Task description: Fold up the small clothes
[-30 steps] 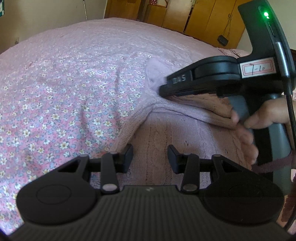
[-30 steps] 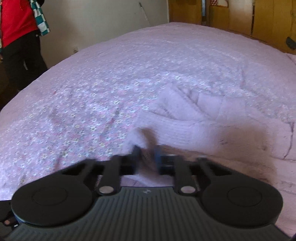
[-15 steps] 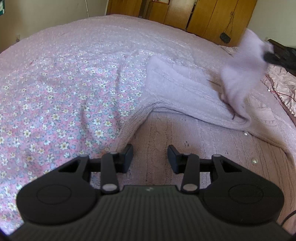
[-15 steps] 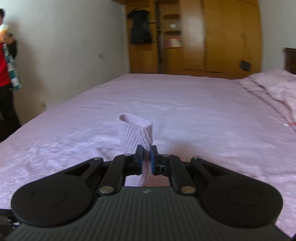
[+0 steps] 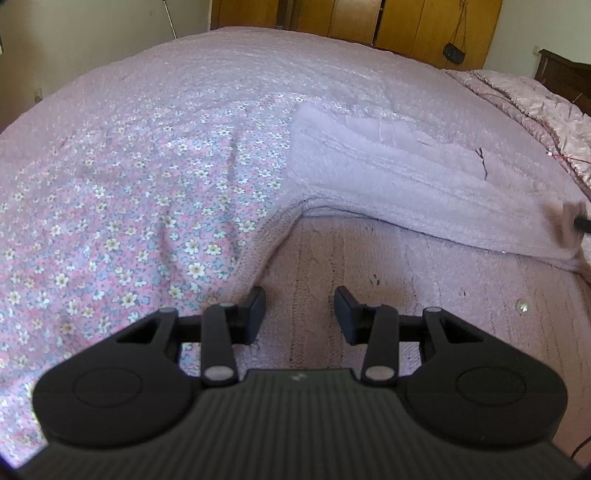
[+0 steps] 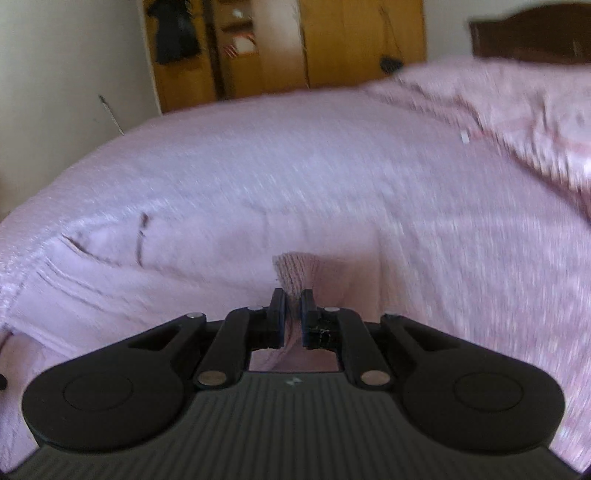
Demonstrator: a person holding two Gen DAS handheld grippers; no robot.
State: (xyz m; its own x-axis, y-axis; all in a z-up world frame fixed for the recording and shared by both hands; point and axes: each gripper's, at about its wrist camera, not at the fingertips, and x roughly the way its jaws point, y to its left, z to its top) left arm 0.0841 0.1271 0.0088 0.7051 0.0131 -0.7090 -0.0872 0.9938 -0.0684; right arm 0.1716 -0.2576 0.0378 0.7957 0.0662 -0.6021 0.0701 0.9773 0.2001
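A small lilac knit sweater [image 5: 388,280] lies on the bed with one sleeve [image 5: 388,184] folded across its upper part. My left gripper [image 5: 300,315] is open and empty, low over the sweater's body near its left edge. My right gripper [image 6: 291,314] is shut on the ribbed sleeve cuff [image 6: 295,273] and holds it low over the sweater. In the left wrist view only a dark tip of the right gripper [image 5: 581,223] shows at the right edge, at the sleeve's end.
The bed has a pink floral bedspread [image 5: 129,206]. A pink quilted cover [image 6: 517,122] lies at the far right. Wooden wardrobes [image 6: 332,44] and a dark headboard [image 6: 535,33] stand behind the bed.
My right gripper has carried the cuff up and across to the right and lowered it, so the sleeve now lies folded over the sweater. My left gripper has stayed in place.
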